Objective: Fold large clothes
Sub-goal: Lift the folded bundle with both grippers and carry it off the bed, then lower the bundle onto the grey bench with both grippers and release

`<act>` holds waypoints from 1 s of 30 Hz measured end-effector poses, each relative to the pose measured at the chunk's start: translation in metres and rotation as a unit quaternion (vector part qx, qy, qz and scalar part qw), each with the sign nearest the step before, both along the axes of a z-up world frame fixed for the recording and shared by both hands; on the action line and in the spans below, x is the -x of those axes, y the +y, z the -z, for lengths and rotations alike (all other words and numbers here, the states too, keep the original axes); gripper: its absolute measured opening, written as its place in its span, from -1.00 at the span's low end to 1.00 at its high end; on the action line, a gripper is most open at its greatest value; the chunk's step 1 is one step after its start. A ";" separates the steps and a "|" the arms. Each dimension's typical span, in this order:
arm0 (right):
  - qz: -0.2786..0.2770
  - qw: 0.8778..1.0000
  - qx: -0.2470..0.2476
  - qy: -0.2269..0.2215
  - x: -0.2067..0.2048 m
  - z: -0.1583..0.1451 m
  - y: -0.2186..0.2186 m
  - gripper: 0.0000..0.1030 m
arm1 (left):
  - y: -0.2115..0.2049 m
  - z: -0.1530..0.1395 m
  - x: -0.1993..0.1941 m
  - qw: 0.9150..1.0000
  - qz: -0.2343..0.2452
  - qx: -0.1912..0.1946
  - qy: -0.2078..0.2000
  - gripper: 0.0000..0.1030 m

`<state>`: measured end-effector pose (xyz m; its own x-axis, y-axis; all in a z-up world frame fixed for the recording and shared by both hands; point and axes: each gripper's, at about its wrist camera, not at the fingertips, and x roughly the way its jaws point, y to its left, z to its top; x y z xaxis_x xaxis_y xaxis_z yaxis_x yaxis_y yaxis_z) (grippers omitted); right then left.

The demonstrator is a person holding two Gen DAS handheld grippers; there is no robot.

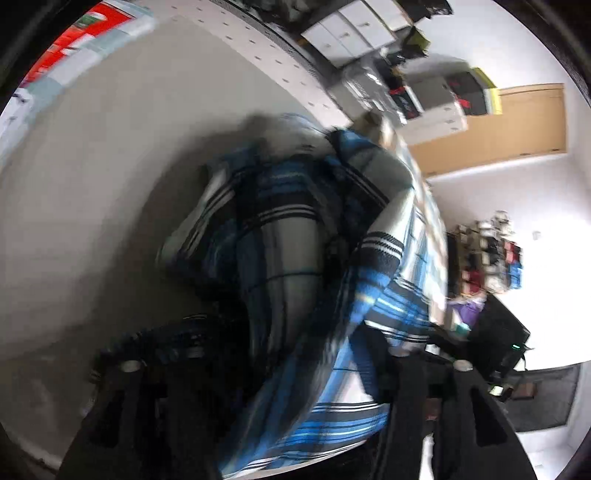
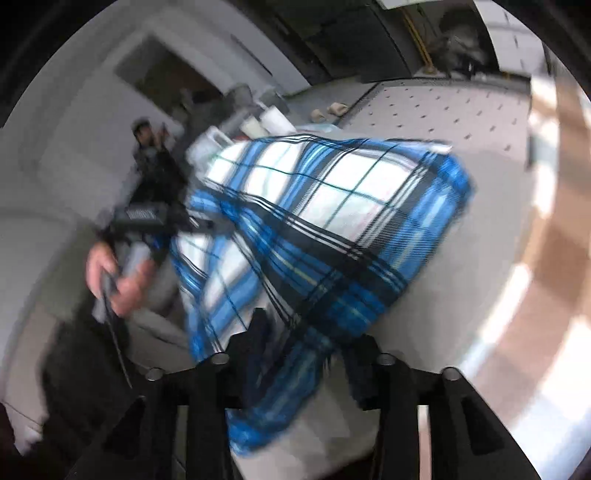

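Note:
A blue, white and black plaid cloth (image 1: 288, 236) lies bunched in folds on a pale grey surface (image 1: 92, 192). My left gripper (image 1: 277, 350) stands open, its two black fingers wide apart, and a hanging fold of the cloth runs loosely between them. In the right wrist view the same plaid cloth (image 2: 332, 206) spreads over the pale surface (image 2: 443, 295) with one gathered end trailing down. My right gripper (image 2: 308, 343) is open around that gathered end; the pads do not seem to press it. Both views are motion-blurred.
A person's hand (image 2: 122, 280) grips a black device at the cloth's left side. A white dotted cover (image 2: 443, 110) lies beyond the cloth. White drawers (image 1: 351, 33), a brown door (image 1: 517, 125) and a pile of clutter (image 1: 491, 258) stand along the white wall.

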<state>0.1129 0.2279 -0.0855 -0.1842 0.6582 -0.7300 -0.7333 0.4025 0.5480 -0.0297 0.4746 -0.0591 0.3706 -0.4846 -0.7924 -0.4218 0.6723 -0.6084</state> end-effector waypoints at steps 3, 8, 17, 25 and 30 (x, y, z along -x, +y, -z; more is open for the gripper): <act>-0.002 0.997 0.025 -0.077 0.006 -0.028 -0.006 -0.09 | -0.007 -0.019 0.006 0.996 -0.004 -0.082 0.037 0.34; 0.019 0.983 -0.019 -0.184 -0.002 -0.073 0.012 -0.09 | -0.005 -0.064 0.041 0.981 -0.022 -0.193 0.009 0.34; -0.002 0.979 0.117 -0.165 -0.013 -0.004 0.084 -0.16 | -0.050 -0.009 0.053 0.976 0.066 -0.207 0.013 0.33; 0.006 0.984 0.102 -0.144 -0.020 0.006 0.077 -0.14 | -0.037 -0.034 0.026 0.980 0.038 -0.192 -0.049 0.32; 0.049 0.993 0.016 -0.111 -0.031 -0.007 0.043 -0.14 | -0.060 -0.079 -0.014 0.965 0.076 -0.201 -0.150 0.33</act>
<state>0.1441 0.2707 -0.0780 0.0469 0.6411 -0.7660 -0.7907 0.4925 0.3637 -0.0157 0.4150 0.0200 0.5611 -0.2260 -0.7963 -0.1465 0.9197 -0.3643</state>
